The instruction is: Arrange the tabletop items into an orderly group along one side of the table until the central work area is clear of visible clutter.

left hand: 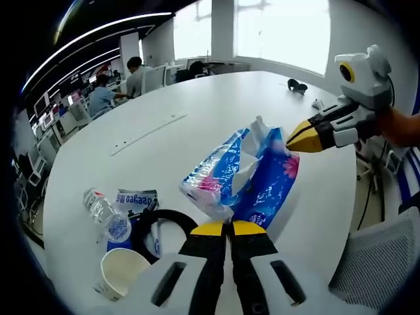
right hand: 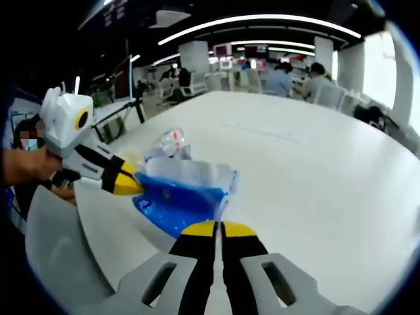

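Lying near the middle of the white oval worktop (left hand: 197, 125) is one blue, white and pink plastic tissue pack (left hand: 246, 174), and both tools are clamped on it. In the left gripper view the left tool (left hand: 228, 228) has its yellow tips pressed together on the pack's near end at 6 o'clock, while the right tool (left hand: 308, 136) comes in from 2 o'clock and pinches the far corner. In the right gripper view the right tool (right hand: 218, 228) nips the pack (right hand: 180, 197) at 6 o'clock, and the left tool (right hand: 128, 184) holds the opposite end from 9 o'clock, with a person's hand (right hand: 29, 164) behind it.

At 8 o'clock in the left gripper view there is a cluster: one clear plastic water bottle (left hand: 105, 213) lying on its side, one small blue-and-white packet (left hand: 136, 199) with mirrored lettering too unclear to read, one black ring-shaped object (left hand: 164, 226), and one empty white paper cup (left hand: 121, 270) standing upright just beside the left tool.

One long thin white strip (left hand: 147, 133) lies toward 11 o'clock. Two small objects sit at the far edge near 1 o'clock: one dark (left hand: 296, 85) and one pale (left hand: 317, 104). Two seated people (left hand: 118, 85) are at desks beyond the worktop.
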Motion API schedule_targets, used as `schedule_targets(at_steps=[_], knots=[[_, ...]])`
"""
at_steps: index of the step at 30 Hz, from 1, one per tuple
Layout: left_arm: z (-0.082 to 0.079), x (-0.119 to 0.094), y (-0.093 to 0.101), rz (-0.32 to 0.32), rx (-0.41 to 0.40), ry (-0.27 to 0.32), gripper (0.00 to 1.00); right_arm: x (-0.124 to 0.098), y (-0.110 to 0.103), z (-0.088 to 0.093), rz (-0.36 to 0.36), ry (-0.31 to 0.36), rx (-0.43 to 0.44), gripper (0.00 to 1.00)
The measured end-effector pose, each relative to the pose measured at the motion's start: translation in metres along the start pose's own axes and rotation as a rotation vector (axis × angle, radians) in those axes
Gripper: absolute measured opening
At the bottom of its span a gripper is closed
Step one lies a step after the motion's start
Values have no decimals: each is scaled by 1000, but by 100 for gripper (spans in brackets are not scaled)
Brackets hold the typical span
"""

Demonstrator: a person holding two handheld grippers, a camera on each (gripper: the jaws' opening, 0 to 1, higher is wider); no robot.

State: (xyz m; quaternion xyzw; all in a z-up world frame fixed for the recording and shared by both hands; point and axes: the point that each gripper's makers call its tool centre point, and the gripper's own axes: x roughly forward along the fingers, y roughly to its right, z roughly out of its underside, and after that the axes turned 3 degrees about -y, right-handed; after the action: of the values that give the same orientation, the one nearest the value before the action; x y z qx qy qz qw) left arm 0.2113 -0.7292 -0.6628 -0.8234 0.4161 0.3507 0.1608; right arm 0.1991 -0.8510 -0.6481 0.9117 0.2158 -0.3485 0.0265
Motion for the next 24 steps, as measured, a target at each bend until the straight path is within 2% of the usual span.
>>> schedule_targets(at_steps=[7,14,24], knots=[[-3,11,3,0,-2,-6,1,2,12,-2,2,2,5,0],[-13,21,6,12,-3,-6,1,0,26,0,7,15,27,0],[-29,40,14,33,35,-15,1,-2,51,6,27,20,61,0]])
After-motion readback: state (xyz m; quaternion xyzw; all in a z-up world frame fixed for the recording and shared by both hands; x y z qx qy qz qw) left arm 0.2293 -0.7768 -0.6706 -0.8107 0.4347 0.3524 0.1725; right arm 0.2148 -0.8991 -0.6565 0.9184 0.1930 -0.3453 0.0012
